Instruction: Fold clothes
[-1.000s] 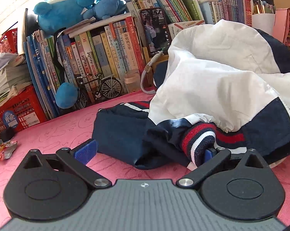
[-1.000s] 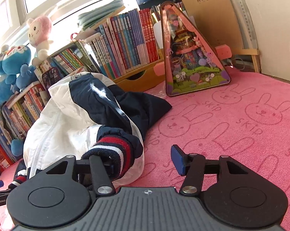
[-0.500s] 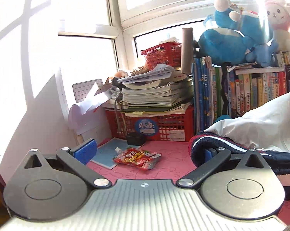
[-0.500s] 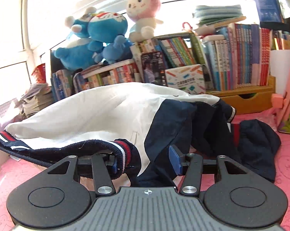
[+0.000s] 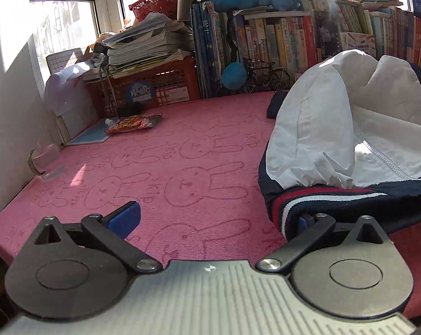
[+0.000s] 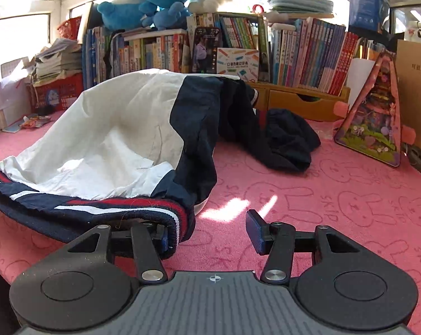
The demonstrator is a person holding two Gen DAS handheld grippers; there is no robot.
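The jacket, white with navy panels and a red, white and navy ribbed hem, lies heaped on the pink bunny-print cover of the desk. In the right wrist view it fills the left and centre of the frame; its hem runs along the lower left and drapes over the left finger of the right tongs. That finger's pad is hidden under the ribbing, while the other pad stands bare and well apart from it, so the jaws are spread with the hem hooked on one side only.

In the left wrist view the jacket sits at the right of the frame, and the striped hem covers the right finger of the left tongs. The left pad stands clear over the bare cover; these jaws too are spread, with cloth on one finger alone.

Open room lies on the pink cover at the centre and left of the left wrist view, and at the lower right of the right wrist view. The far edge is walled by a row of books, a red crate and a snack packet.

The jacket's far sleeve is a dark crumple; its shape is hard to make out.
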